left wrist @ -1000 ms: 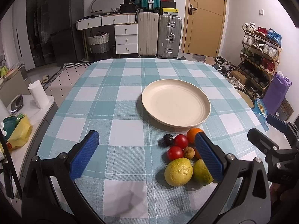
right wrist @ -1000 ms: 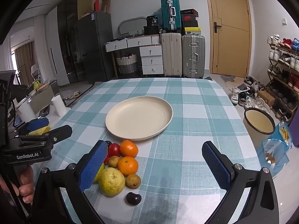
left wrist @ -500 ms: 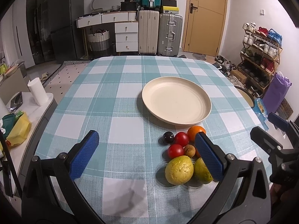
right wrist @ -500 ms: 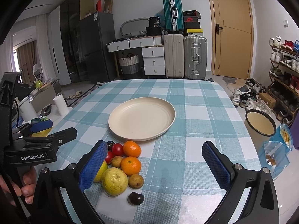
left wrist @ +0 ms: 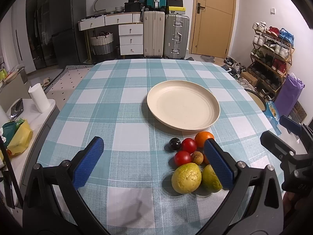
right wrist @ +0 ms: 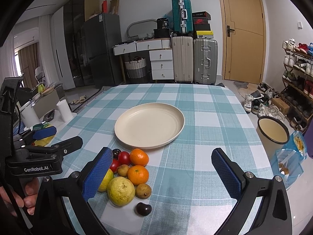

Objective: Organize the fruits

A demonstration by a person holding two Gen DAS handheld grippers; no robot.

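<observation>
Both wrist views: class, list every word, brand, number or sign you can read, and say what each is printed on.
"GenRobot.AI": white print on the body of the left gripper, right wrist view.
"36": on the black bag atop the white desk.
A white swoosh-like logo: red shoebox, no words legible.
Sticker on the fridge: too small.
Yellow-and-black box label: blurred.

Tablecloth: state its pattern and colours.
The tablecloth is checked in teal and white, clearest in the left wrist view.
</observation>
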